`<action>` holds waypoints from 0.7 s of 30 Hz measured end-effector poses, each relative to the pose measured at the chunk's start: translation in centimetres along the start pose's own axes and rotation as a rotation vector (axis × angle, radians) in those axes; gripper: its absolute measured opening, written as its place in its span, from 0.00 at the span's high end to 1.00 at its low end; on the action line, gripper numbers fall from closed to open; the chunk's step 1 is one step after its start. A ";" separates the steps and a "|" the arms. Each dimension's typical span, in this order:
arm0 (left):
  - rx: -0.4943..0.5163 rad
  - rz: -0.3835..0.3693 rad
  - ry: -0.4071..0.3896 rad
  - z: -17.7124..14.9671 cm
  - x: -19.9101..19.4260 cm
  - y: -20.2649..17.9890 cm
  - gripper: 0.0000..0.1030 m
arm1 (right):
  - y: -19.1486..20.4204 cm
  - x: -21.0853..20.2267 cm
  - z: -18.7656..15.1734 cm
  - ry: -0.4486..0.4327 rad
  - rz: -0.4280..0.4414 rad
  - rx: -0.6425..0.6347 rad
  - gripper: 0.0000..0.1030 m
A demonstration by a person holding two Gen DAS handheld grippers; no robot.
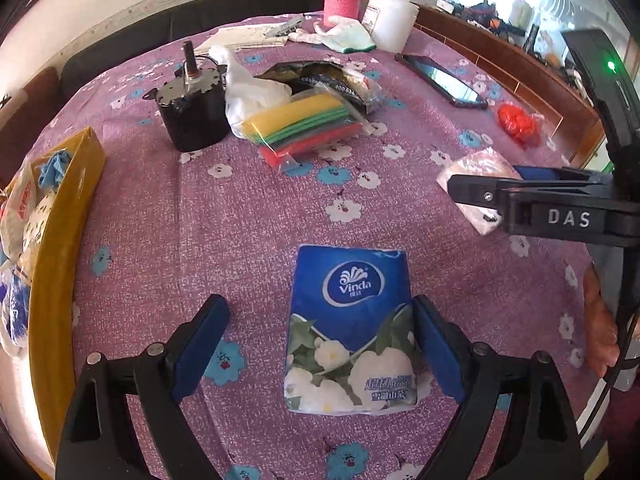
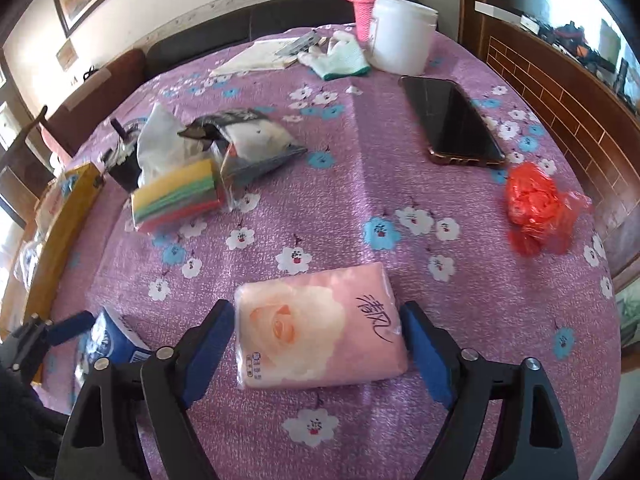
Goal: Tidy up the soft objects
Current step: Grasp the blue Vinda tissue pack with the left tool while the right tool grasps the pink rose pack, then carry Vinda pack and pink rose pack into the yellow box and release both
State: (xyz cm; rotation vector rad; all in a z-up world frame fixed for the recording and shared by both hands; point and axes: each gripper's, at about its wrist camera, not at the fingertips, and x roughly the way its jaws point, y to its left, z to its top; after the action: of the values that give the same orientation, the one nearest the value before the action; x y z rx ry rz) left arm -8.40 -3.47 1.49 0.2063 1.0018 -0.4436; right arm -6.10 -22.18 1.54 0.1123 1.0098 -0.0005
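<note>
While both grippers stand spread, right gripper (image 2: 318, 344) straddles pink pack (image 2: 320, 330), long axis 9-to-3; blue pack (image 1: 350, 330), long axis 12-to-6, overlaps left gripper's (image 1: 320, 344) 3 o'clock finger.

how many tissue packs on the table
2: the blue tissue pack lies partly between the left gripper's open jaws; the pink tissue pack lies between the right gripper's. Others may be hidden.
</note>
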 end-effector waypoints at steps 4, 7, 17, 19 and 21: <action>-0.019 -0.044 -0.018 -0.1 -0.7 0.7 0.51 | 1.0 0.4 -0.5 -0.014 -0.052 -0.054 0.13; -0.082 -0.099 -0.030 -0.4 -1.6 2.1 0.51 | 1.3 0.0 -0.8 -0.027 -0.052 -0.071 0.22; -0.258 -0.104 -0.195 -2.7 -10.0 9.9 0.50 | 5.7 -5.2 0.0 -0.137 0.048 -0.123 0.22; -0.307 -0.032 -0.214 -3.7 -11.6 13.1 0.50 | 7.5 -5.8 0.2 -0.143 0.085 -0.155 0.22; -0.357 0.058 -0.222 -4.9 -12.7 16.3 0.50 | 10.1 -6.2 0.4 -0.143 0.139 -0.191 0.22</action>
State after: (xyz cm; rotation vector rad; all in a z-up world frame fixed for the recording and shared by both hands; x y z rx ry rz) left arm -10.64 16.17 9.12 -0.1325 0.8381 -0.2233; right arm -8.51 -12.45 7.97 0.0077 0.8535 0.2116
